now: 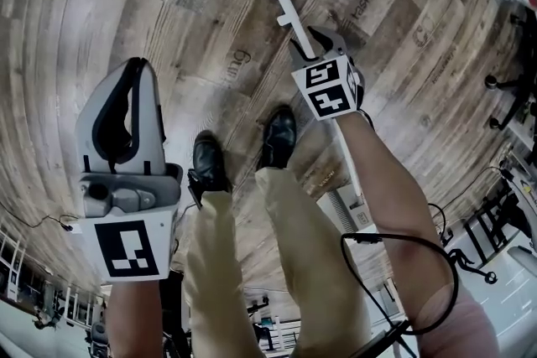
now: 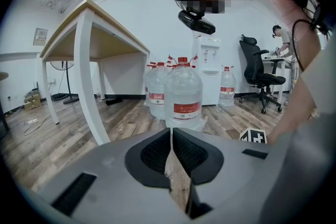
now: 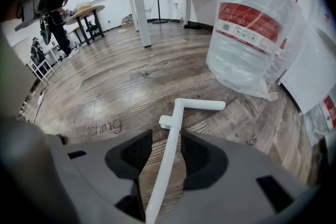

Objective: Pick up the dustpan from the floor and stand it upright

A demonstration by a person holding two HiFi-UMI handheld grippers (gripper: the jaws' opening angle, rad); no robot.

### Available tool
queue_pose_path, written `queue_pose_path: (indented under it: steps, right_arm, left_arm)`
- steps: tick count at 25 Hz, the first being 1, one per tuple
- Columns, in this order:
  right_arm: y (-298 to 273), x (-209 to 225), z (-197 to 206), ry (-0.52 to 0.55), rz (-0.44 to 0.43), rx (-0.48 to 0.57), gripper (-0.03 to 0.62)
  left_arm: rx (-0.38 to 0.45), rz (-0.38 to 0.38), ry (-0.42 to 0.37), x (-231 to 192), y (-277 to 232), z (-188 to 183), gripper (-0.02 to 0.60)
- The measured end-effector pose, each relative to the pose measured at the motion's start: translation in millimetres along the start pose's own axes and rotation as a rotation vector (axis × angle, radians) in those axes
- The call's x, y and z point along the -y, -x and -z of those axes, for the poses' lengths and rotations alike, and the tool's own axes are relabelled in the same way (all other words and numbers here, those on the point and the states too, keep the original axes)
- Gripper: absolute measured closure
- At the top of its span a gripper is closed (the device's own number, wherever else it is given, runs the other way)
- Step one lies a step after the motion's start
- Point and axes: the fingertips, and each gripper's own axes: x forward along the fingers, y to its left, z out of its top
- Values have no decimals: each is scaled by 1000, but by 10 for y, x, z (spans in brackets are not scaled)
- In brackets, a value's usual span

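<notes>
Head view, left gripper (image 1: 138, 71): raised at the left of the view over the wood floor (image 1: 210, 12), with its jaws pressed together and nothing in them.
Head view, right gripper (image 1: 323, 38): clamped round the white dustpan handle (image 1: 289, 8), above the floor.
Head view, dustpan: only the handle is clear. Its bent grip end sticks out past the jaws and the shaft runs back along the right forearm. The pan itself cannot be made out.
Head view, person: two black shoes (image 1: 278, 134) stand on the floor between the grippers.
Left gripper view, jaws: the pads meet at the tips and only a sliver of floor shows behind them.
Left gripper view, room: a cluster of large water bottles (image 2: 182, 94), with a white-legged table (image 2: 84, 23) to the left and an office chair (image 2: 257, 73) to the right.
Right gripper view, jaws: nearly together, with the handle running up between the pads.
Right gripper view, room: a plastic-wrapped water bottle (image 3: 247, 34) lies tilted on the floor beyond the grip end.
</notes>
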Motion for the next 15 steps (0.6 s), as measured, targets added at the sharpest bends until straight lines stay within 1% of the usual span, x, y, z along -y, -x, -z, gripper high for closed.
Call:
queue_pose_path:
  steps: [7, 15]
  right_arm:
    - [-190, 5, 183, -10, -14, -56, 441]
    - [-331, 18, 246, -17, -2, -89, 467]
  left_arm:
    - [-18, -6, 3, 26, 25, 103, 561]
    - [-29, -14, 6, -14, 39, 209, 561]
